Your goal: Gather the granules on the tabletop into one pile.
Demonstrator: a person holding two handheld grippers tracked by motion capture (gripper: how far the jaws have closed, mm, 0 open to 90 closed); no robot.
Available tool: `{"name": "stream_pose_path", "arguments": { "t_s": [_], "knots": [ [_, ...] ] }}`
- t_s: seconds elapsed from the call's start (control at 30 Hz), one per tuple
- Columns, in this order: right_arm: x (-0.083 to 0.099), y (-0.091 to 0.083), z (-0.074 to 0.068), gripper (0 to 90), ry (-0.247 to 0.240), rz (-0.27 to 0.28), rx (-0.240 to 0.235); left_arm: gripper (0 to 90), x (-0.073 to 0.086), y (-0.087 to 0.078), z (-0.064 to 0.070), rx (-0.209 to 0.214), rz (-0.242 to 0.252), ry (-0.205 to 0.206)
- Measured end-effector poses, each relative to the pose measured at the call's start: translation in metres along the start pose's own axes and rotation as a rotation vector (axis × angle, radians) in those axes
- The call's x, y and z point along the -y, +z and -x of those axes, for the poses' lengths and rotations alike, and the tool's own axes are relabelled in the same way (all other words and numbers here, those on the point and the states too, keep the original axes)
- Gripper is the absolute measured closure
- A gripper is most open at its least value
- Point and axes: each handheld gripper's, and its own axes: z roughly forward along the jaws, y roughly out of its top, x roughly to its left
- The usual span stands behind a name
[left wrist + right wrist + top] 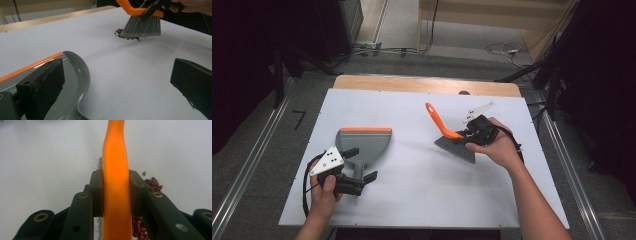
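My right gripper (473, 134) pinches the brush (451, 136) by its orange handle, bristles down on the table (412, 195) against a small heap of red beans (126, 37). My left gripper (362, 164) is spread wide around the handle of the dustpan (363, 143) (not touching it), well apart from the beans.

The brush (452, 136) has a bright orange handle and grey bristles, and the beans (125, 35) beside them are dark red. The dustpan (363, 143) is grey with an orange strip along its front edge. Both lie on a plain white table (422, 175), and the gripper jaws are black
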Motion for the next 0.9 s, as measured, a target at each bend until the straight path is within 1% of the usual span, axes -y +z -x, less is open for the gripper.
{"name": "stream_pose_path", "arguments": {
  "t_s": [0.03, 0.13, 0.17, 0.23, 0.27, 0.33, 0.37, 0.5, 0.7, 0.9],
  "knots": [
    [0.001, 0.004, 0.000, 68.1, -0.006, -0.009, -0.005, 0.0, 0.000, 0.000, 0.000, 0.000, 0.001, 0.000],
    [0.002, 0.016, 0.003, 68.1, 0.007, -0.035, -0.020, 0.0, 0.000, 0.000, 0.000, -0.001, 0.002, 0.000],
    [0.002, 0.019, 0.004, 68.2, 0.006, -0.037, -0.019, 0.0, 0.000, -0.001, -0.001, -0.002, 0.002, 0.000],
    [0.001, 0.020, 0.008, 68.1, 0.020, -0.023, -0.016, 0.0, 0.000, -0.001, -0.001, -0.003, 0.001, -0.001],
    [0.002, 0.021, 0.010, 68.0, 0.014, -0.025, 0.000, 0.0, 0.000, -0.002, -0.001, -0.004, 0.000, 0.001],
    [0.002, 0.021, 0.014, 67.9, 0.036, -0.014, 0.003, 0.0, 0.000, -0.002, -0.001, -0.003, 0.007, -0.002],
    [0.003, 0.021, 0.016, 67.9, 0.030, -0.011, 0.007, 0.0, 0.000, -0.002, -0.002, -0.003, 0.006, -0.001],
    [0.004, 0.020, 0.019, 67.9, 0.053, -0.001, 0.045, 0.0, 0.000, -0.002, -0.002, -0.003, 0.010, -0.001],
    [0.002, 0.019, 0.022, 68.0, 0.053, -0.006, 0.070, 0.0, 0.000, -0.001, -0.001, -0.003, 0.002, 0.001],
    [0.001, 0.016, 0.021, 68.0, 0.043, 0.003, 0.088, 0.0, 0.000, 0.000, -0.001, -0.002, 0.001, 0.001]
  ]
}}
